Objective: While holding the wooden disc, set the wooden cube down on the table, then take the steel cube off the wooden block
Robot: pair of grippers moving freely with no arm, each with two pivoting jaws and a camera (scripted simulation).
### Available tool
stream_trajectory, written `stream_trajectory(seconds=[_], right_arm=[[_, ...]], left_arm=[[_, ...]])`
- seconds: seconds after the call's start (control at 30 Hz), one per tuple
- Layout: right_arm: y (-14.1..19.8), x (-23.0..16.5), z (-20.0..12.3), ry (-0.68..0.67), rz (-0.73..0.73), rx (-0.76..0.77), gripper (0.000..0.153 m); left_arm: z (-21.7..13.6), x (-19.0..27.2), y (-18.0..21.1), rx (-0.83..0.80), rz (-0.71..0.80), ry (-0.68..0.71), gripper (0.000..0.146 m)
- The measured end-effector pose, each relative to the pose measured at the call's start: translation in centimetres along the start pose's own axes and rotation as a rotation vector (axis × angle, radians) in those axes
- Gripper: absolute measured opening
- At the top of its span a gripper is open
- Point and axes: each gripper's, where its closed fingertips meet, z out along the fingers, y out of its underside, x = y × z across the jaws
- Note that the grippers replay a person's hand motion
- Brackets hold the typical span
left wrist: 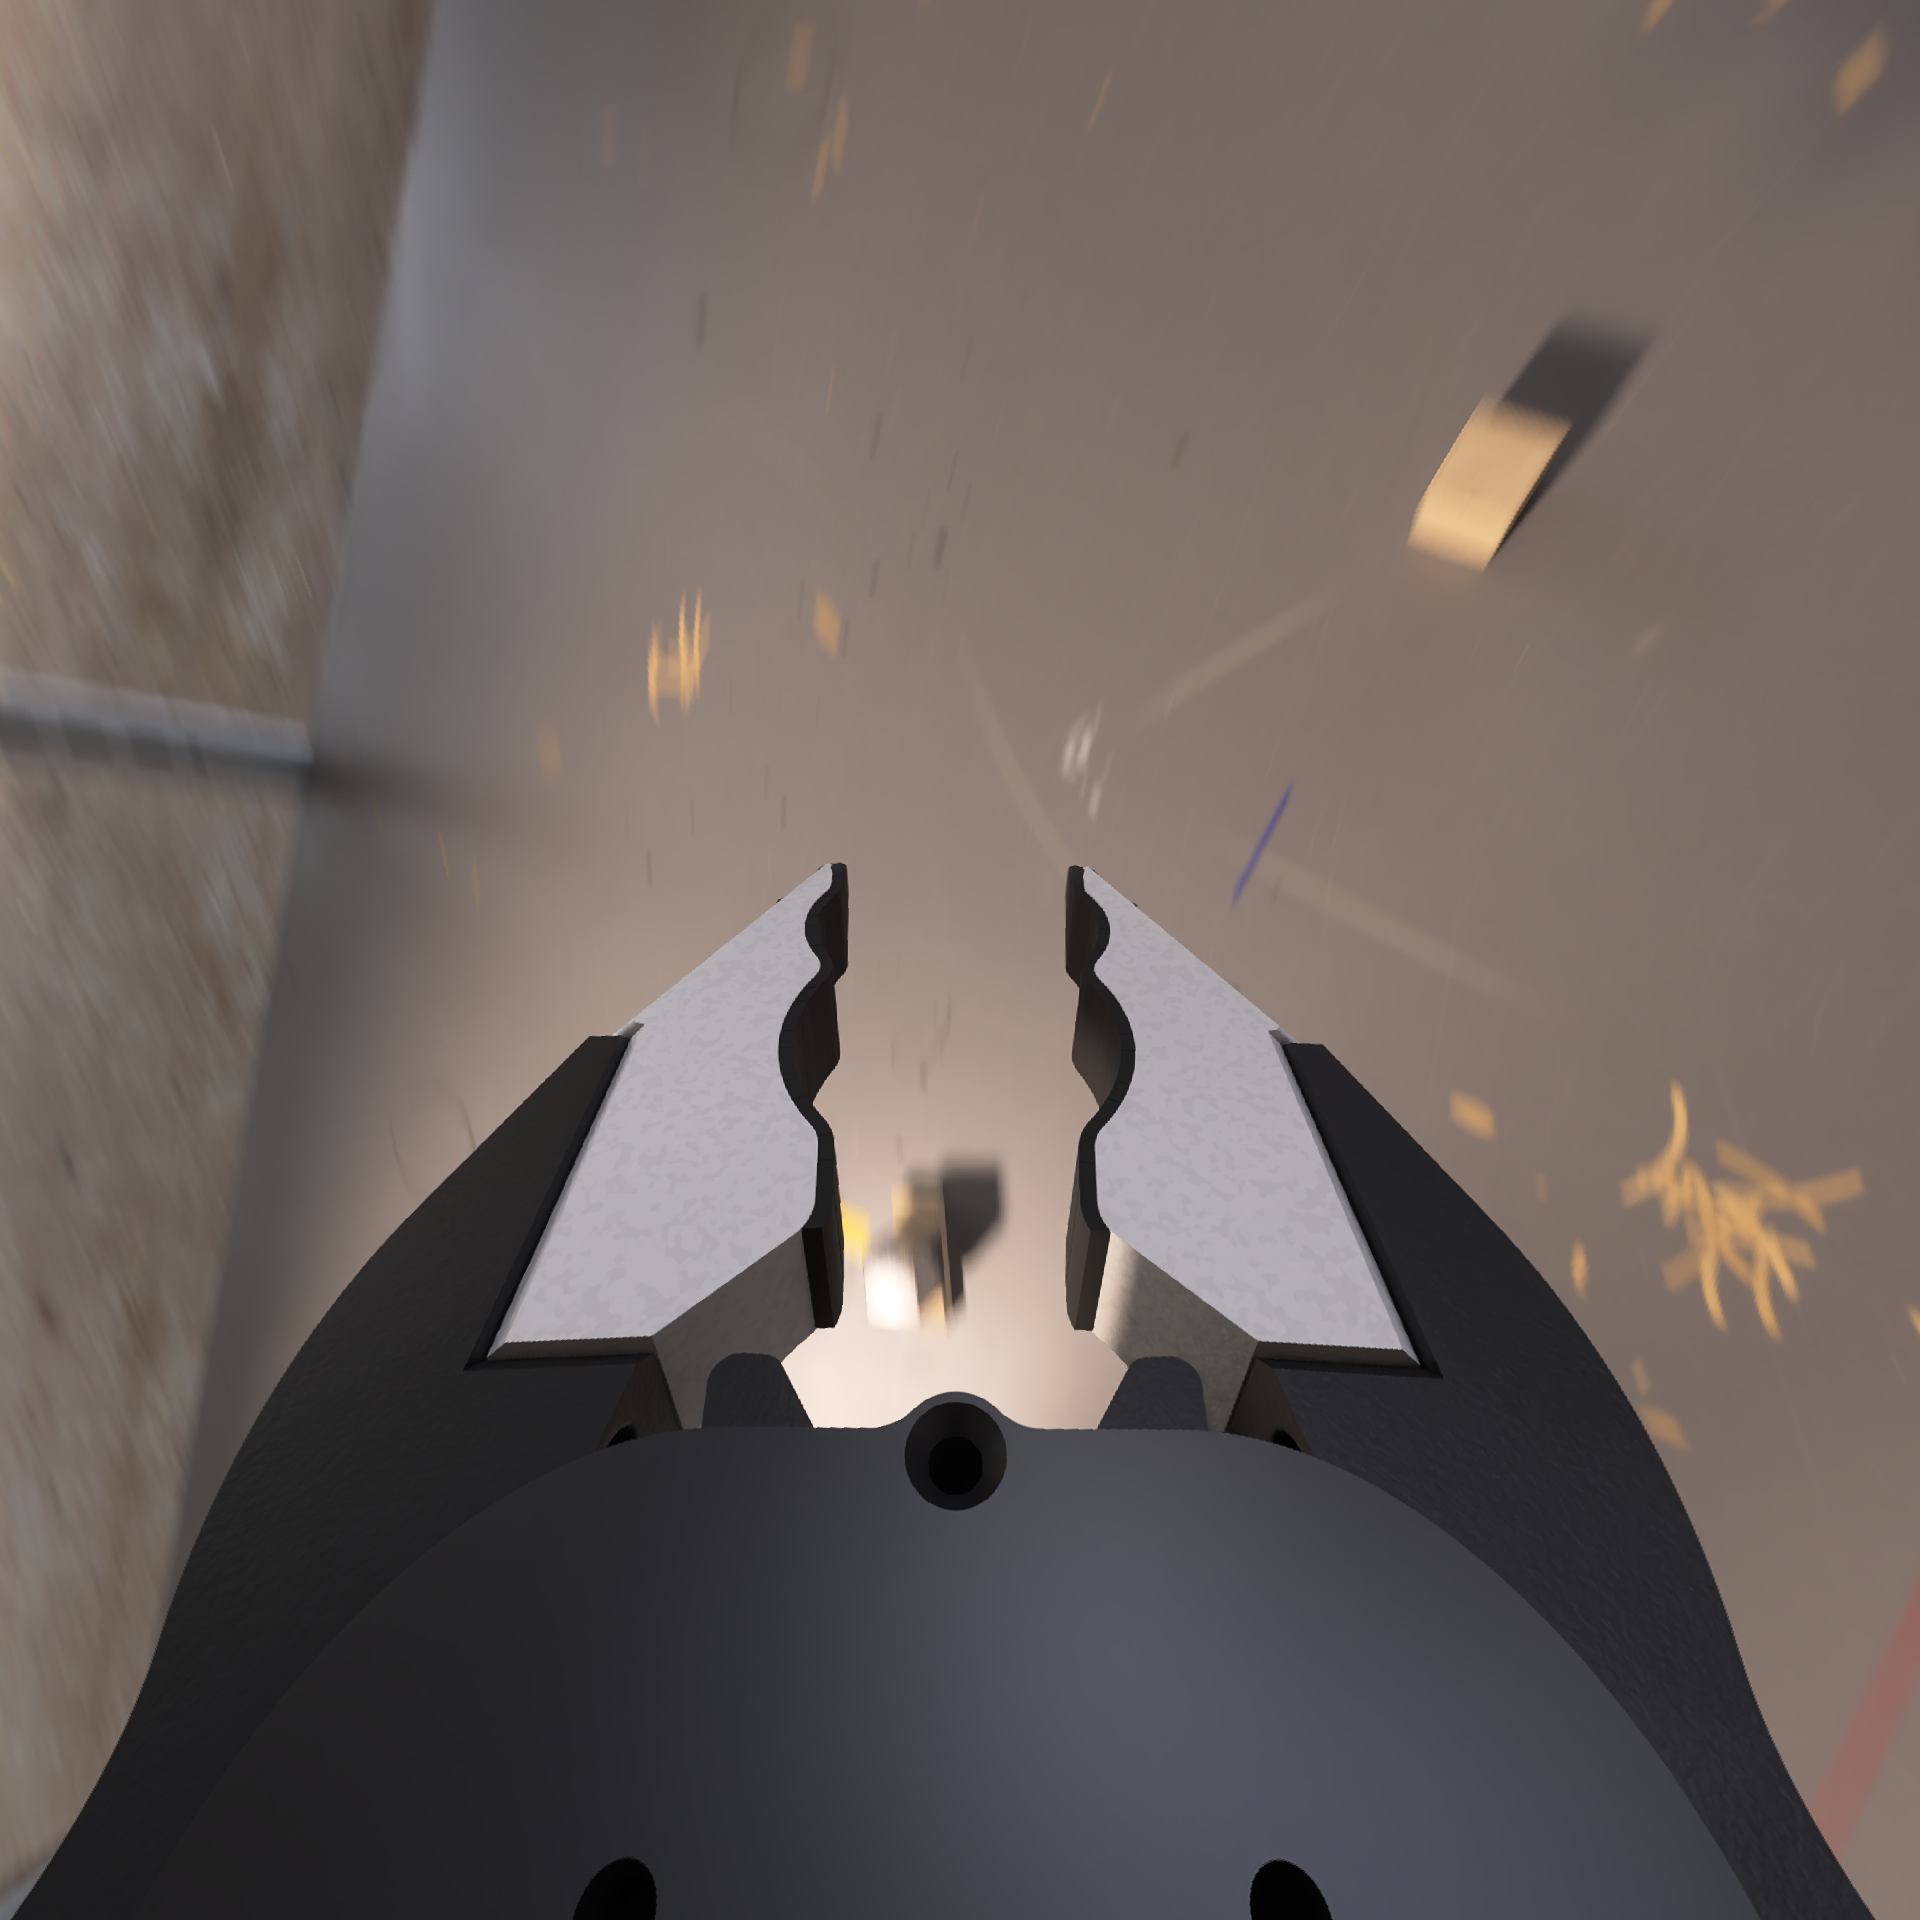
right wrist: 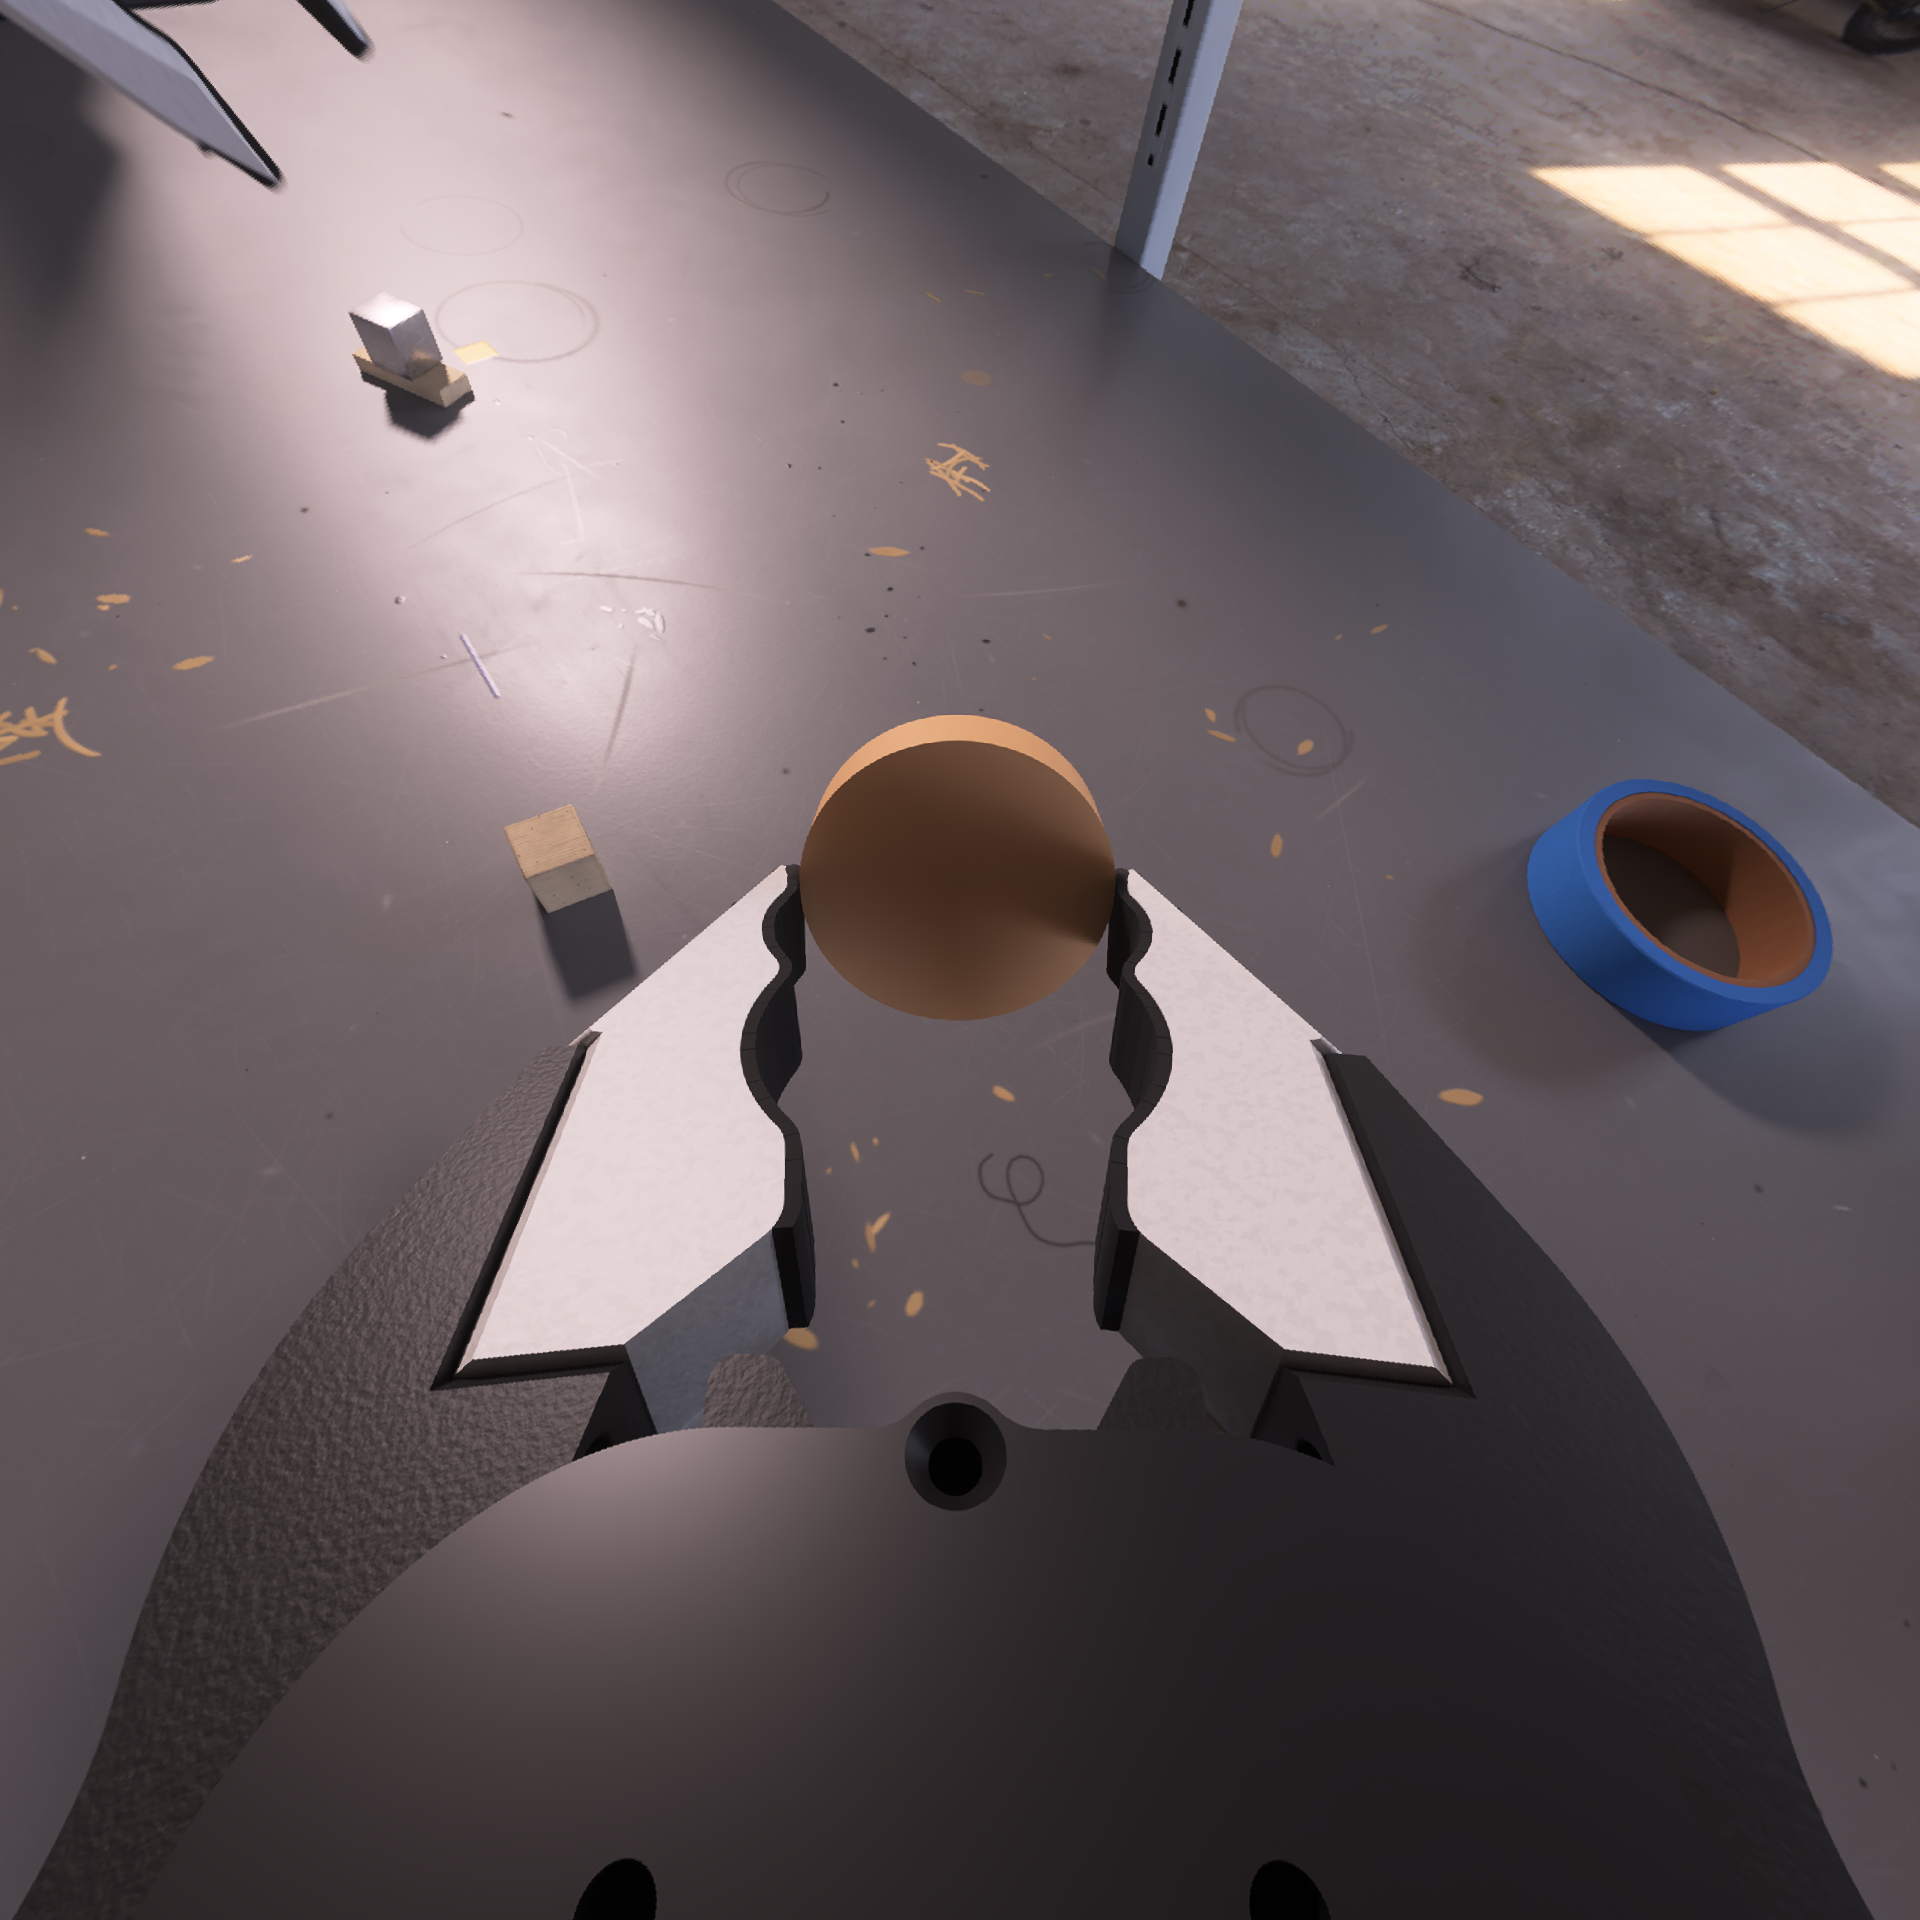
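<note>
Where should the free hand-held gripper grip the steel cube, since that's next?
Grip the steel cube across two opposite upright faces, coming from above. It sits tilted on the wooden block, faces exposed. Stay clear of the block.

No legible text, labels or numbers — none anywhere.

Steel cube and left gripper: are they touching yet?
Apart. The right wrist view shows the left gripper above the table, a wide stretch of bare surface away from the steel cube, which sits on the wooden block.

Steel cube (right wrist: 395,327) on wooden block (right wrist: 421,382).
</note>
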Motion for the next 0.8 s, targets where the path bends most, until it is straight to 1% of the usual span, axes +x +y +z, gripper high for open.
stream_trajectory(seconds=[0.07,0.13,0.17,0.23,0.3,0.37,0.5,0.63,0.73,0.8], right_arm=[[0.0,0.0,0.0,-0.002,0.003,0.002,0.059],[0.1,0.0,0.1,-0.004,0.005,-0.002,0.059],[0.2,0.0,0.2,-0.005,0.005,-0.006,0.059],[0.3,-0.1,0.4,-0.008,0.003,-0.015,0.059],[0.4,-0.3,0.5,-0.015,0.0,-0.022,0.059],[0.5,-0.5,0.7,-0.019,-0.004,-0.03,0.059],[0.8,-0.5,0.9,-0.024,-0.001,-0.041,0.059],[1.0,-0.6,1.1,-0.029,0.002,-0.047,0.059],[1.1,-0.6,1.3,-0.032,0.001,-0.054,0.059],[1.2,-0.7,1.3,-0.037,0.0,-0.06,0.059]], left_arm=[[-1.5,-1.6,5.8,-0.165,-0.115,-0.005,0.042],[-2.1,-2.2,10.9,-0.313,-0.201,0.006,0.042],[-1.9,-2.2,12.8,-0.36,-0.235,0.037,0.042],[-1.0,-2.4,15.3,-0.393,-0.295,0.097,0.044],[0.3,-2.6,16.2,-0.355,-0.32,0.151,0.046],[1.5,-2.1,16.8,-0.31,-0.317,0.241,0.044],[3.3,-1.3,18.6,-0.325,-0.284,0.324,0.045],[4.5,-1.9,19.7,-0.327,-0.254,0.301,0.045],[5.5,-2.7,20.5,-0.365,-0.224,0.245,0.047],[5.9,-2.5,21.1,-0.396,-0.206,0.243,0.048]])
